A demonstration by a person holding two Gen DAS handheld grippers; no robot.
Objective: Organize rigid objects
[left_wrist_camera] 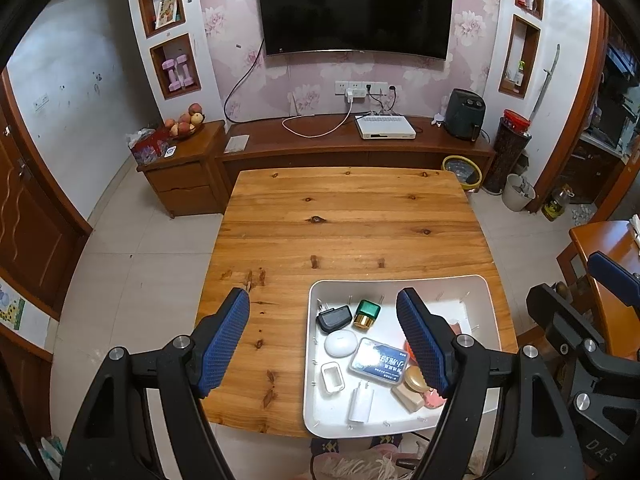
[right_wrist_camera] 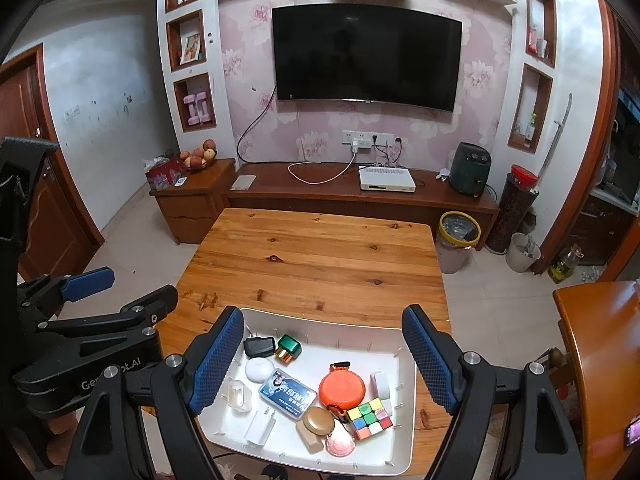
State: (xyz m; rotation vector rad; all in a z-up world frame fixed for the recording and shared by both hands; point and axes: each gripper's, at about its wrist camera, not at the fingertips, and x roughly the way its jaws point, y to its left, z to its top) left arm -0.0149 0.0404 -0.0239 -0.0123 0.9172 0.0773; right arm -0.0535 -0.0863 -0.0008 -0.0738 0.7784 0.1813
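Observation:
A white tray [right_wrist_camera: 406, 432] sits at the near edge of the wooden table [right_wrist_camera: 312, 264]. It holds several small things: a black charger [right_wrist_camera: 259, 346], a green box [right_wrist_camera: 289, 347], a white round case [right_wrist_camera: 259, 369], a blue tin [right_wrist_camera: 287, 391], an orange round case [right_wrist_camera: 341, 388], a colour cube [right_wrist_camera: 369, 417] and a white plug [right_wrist_camera: 261, 426]. My right gripper [right_wrist_camera: 324, 364] is open and empty above the tray. My left gripper [left_wrist_camera: 326, 344] is open and empty over the tray's [left_wrist_camera: 316, 408] left edge. It also shows at the left of the right wrist view [right_wrist_camera: 90, 282].
Beyond the table stand a low TV cabinet [right_wrist_camera: 360, 196] with a white box [right_wrist_camera: 386, 180] and a black appliance [right_wrist_camera: 470, 174]. A bin [right_wrist_camera: 458, 240] stands by the table's far right corner. Another wooden table [right_wrist_camera: 600, 352] is at the right.

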